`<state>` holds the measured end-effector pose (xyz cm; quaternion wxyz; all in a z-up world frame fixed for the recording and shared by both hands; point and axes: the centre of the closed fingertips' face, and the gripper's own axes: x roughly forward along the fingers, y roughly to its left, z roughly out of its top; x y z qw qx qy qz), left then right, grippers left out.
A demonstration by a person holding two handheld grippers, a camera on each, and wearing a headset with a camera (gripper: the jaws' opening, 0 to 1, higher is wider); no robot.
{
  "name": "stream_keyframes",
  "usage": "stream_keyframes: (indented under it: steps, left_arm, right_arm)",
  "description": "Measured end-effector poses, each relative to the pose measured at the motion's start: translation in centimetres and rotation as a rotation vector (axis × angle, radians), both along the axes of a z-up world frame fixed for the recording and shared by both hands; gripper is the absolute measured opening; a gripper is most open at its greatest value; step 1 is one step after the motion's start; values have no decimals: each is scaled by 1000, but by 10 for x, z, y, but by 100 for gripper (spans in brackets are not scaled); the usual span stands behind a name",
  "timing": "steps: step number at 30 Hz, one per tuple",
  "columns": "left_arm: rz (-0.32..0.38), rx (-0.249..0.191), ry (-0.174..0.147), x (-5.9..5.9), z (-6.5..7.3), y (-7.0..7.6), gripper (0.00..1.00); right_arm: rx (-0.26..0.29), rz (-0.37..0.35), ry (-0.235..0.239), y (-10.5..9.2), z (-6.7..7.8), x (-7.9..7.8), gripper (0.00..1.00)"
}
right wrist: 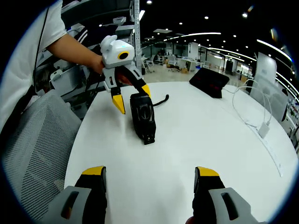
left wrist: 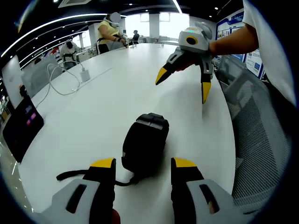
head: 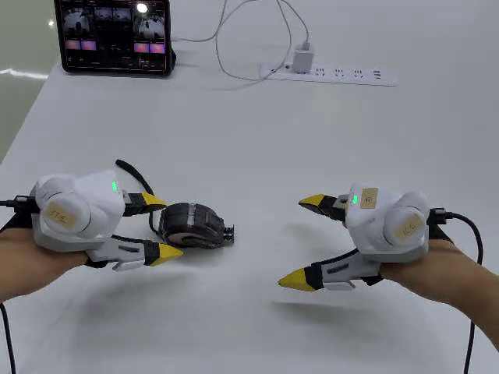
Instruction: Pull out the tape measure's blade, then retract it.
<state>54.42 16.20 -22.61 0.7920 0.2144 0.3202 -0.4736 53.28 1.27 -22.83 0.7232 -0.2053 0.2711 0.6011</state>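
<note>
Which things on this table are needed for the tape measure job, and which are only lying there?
For the job:
tape measure
left gripper, open
right gripper, open

Just lying about:
tablet
power strip
charger

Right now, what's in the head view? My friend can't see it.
A black tape measure lies on a white table between the open jaws of the left tool, its blade not pulled out. The right tool is open, off to the side; a tablet stands at the far edge.
</note>
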Motion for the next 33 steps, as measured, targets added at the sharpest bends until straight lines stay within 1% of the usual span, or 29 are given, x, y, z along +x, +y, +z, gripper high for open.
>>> stream_keyframes:
  steps: [2,4,7,12,13,14,16,18,23,26,27,29,33]
  left_arm:
    - [-19,14,-6,1,-1,0,40]
    - [-28,18,-2,2,-2,-1,39]
    - [-44,27,-6,4,-2,-2,38]
    - [-76,43,5,4,-6,-4,36]
    - [-83,46,6,4,-6,-4,34]
    - [-94,53,-1,5,-7,-4,33]
    - [-103,54,9,4,-7,-6,32]
    - [-115,61,11,3,-8,-6,31]
    - [-132,77,19,3,-11,-5,31]
    - [-150,100,4,4,-12,-4,28]
    - [-152,103,5,5,-12,-4,27]
    - [-154,105,13,5,-12,-4,27]
    - [-164,116,18,4,-12,-4,27]
  right_arm:
    - [0,5,0,1,0,0,75]
    - [-1,10,1,2,-1,1,74]
    - [-2,13,1,2,-2,2,74]
    - [-2,16,3,3,-3,3,73]
    - [-2,16,5,3,-3,3,73]
    - [-2,18,5,3,-3,3,73]
    - [-3,19,5,3,-4,3,73]
    - [-2,20,7,4,-4,3,72]
    - [-1,25,7,6,-5,3,72]
    - [-1,27,7,7,-6,3,72]
    - [0,28,8,7,-6,3,72]
    - [0,29,8,8,-6,3,71]
    - [5,29,9,9,-6,3,70]
